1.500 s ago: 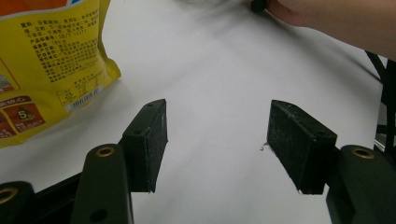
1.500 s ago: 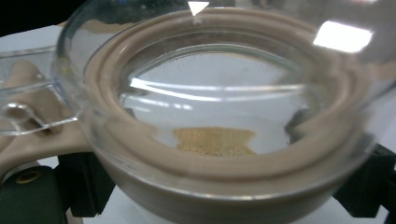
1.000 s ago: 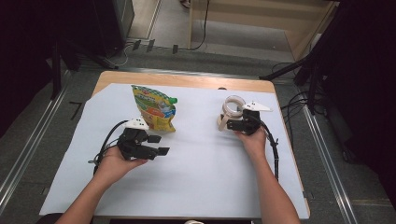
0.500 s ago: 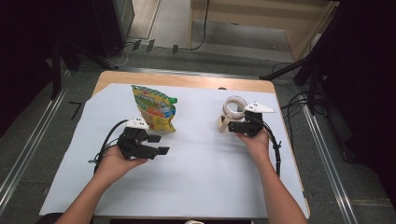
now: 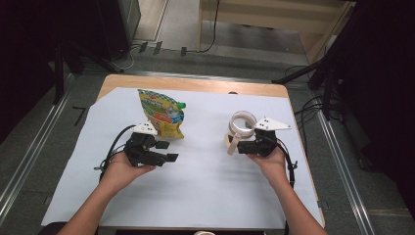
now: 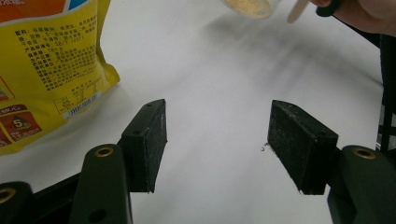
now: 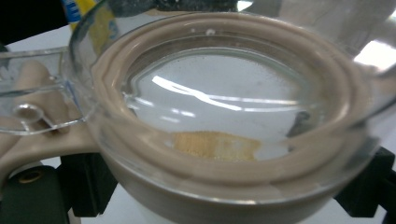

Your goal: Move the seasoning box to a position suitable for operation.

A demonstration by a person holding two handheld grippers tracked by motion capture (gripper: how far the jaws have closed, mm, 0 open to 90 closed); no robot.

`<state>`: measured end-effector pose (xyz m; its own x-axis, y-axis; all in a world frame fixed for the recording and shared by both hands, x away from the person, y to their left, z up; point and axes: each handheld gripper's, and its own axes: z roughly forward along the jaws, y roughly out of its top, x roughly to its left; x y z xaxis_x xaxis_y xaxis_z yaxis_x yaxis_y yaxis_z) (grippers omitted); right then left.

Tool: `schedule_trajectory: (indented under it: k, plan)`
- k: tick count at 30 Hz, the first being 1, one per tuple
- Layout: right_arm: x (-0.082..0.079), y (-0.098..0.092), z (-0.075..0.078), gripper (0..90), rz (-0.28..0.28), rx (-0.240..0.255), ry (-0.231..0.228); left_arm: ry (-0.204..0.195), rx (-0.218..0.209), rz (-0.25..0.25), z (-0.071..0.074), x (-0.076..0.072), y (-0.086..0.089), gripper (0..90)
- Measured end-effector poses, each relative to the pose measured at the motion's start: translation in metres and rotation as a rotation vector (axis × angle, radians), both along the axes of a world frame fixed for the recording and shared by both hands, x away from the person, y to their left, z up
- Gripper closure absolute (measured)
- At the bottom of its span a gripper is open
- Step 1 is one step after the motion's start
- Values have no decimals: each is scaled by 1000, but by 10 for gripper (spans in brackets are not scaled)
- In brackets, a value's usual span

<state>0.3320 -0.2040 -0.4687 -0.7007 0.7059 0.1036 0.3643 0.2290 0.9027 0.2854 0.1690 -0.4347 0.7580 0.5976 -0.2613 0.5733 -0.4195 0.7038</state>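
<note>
**Jar in right jaws, left jaws idle beside pouch**

White sheeting covers the surface (image 5: 205,196), which stands on a grey floor with cables trailing behind it.

1. Left gripper (image 5: 166,152): I hold it low over the sheet, left of centre. Its jaws stand wide apart with bare sheet between them; the left gripper view confirms that nothing lies between the pads (image 6: 149,140).

2. Pouch (image 5: 160,113): yellow, printed, with a green cap at its upper right corner. It lies flat just beyond my left gripper, apart from the jaws. In the left gripper view its lower corner sits to the left of the left jaw.

3. Right gripper (image 5: 234,145): I hold it right of centre, pointing toward the left gripper. Its jaws clamp the jar (image 5: 241,128), one on each side of the body, as the right gripper view shows.

4. Jar: clear glass with a beige seal ring and a clear hinged lid (image 7: 219,93), which is closed. A small amount of tan powder (image 7: 215,145) lies inside. Whether the jar touches the sheet I cannot tell.
</note>
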Motion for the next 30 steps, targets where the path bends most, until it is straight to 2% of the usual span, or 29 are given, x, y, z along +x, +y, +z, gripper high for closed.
schedule_trajectory:
  k: [5,10,13,19,30]
  plan:
    - [-16,5,1,124,29,-22,-5,-1,5,-9,-1,1,-2,381]
    - [-30,12,2,124,58,-4,3,-9,24,-22,-2,2,-4,378]
    - [-36,18,0,124,80,-5,12,-11,15,-24,-2,3,-2,377]
    - [-41,28,-5,124,112,-4,33,-11,6,-20,-2,4,0,377]
    - [-48,64,-24,123,219,-32,64,-13,8,-18,-3,4,0,377]
